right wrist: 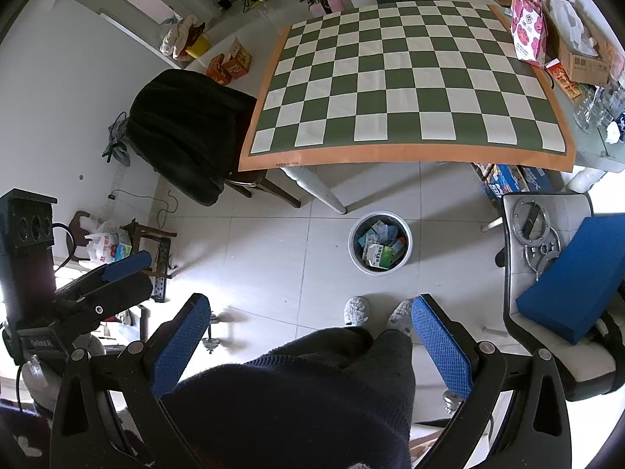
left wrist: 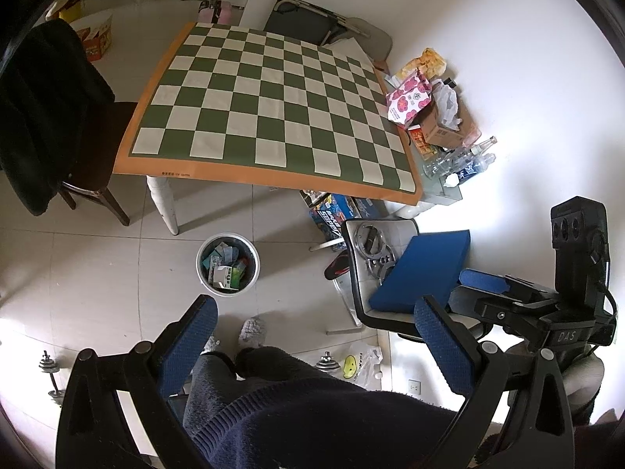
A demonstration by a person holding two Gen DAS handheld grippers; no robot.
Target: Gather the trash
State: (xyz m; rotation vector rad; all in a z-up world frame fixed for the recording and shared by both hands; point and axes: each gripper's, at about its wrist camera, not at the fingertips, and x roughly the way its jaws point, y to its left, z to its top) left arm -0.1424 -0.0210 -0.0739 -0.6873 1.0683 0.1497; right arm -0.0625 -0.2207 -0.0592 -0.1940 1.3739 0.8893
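Your own dark sweater and knees fill the bottom of both views, and both tools hang above them with nothing in hand: the left tool (left wrist: 312, 348) has its blue pads spread wide, and the right tool (right wrist: 308, 344) is just as wide open. Dead ahead at twelve o'clock on the floor stands the white bin (left wrist: 227, 262), already loaded with small cartons and boxes, just in front of the surface's white leg. The checkered mat (left wrist: 269, 105) on the surface looks bare. What trash remains (my guess, mind you) sits in the pile at two o'clock past the mat's right edge: a crumpled white plastic bag (left wrist: 445, 103), an open cardboard box (left wrist: 439, 129), a flowered paper bag (left wrist: 410, 99), clear bottles (left wrist: 461, 160). The plastic bag should be feather-light and floppy, so pinch a bunched fold. Cartons crush easily; take them across a narrow edge. Bottles are likely slick and possibly glass, so grip at the neck.
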